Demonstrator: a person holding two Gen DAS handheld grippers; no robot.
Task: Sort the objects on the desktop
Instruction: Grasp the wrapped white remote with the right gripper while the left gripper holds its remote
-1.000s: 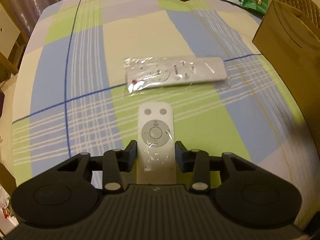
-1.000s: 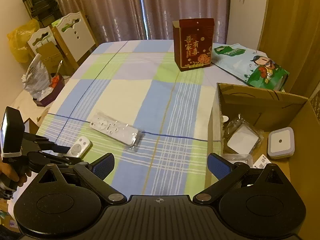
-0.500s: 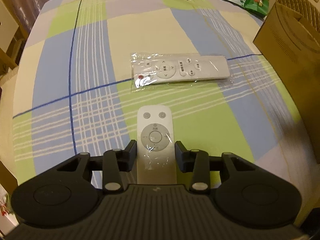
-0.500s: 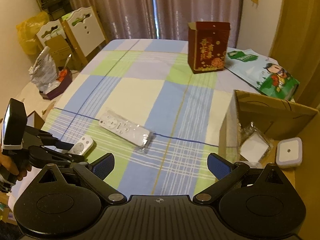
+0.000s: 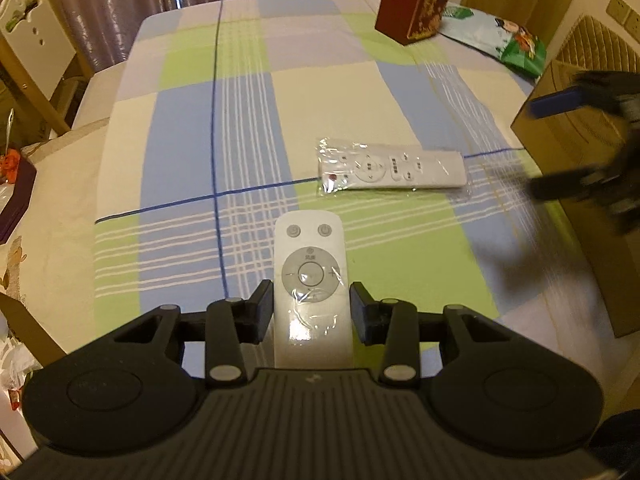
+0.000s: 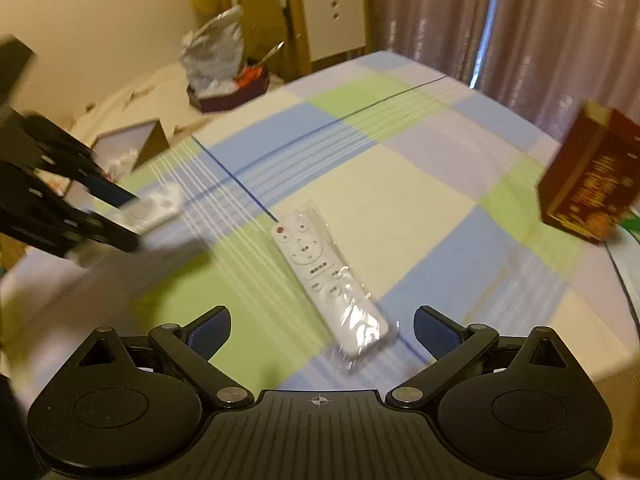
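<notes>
A small white remote [image 5: 310, 272] with a round dial, wrapped in clear film, sits between the pads of my left gripper [image 5: 312, 312], which is shut on it and holds it a little above the checked tablecloth [image 5: 200, 128]. A long white remote [image 5: 392, 170] in a plastic sleeve lies on the cloth just beyond. In the right wrist view that long remote [image 6: 328, 280] lies just ahead of my right gripper [image 6: 322, 328], whose blue-padded jaws stand open and empty. The left gripper [image 6: 112, 216] with the small remote [image 6: 156, 208] shows blurred at the left.
A dark red carton [image 5: 416, 0] and a green snack bag [image 5: 500, 36] stand at the table's far right. A cardboard box [image 5: 580, 240] borders the right edge. Off the table's left edge are white chairs [image 6: 332, 12] and a purple tray [image 6: 228, 88] of clutter.
My left gripper has risen with the small remote and now sees more of the table. My right gripper has swung left, rolled and dropped from over the cardboard box to the long remote.
</notes>
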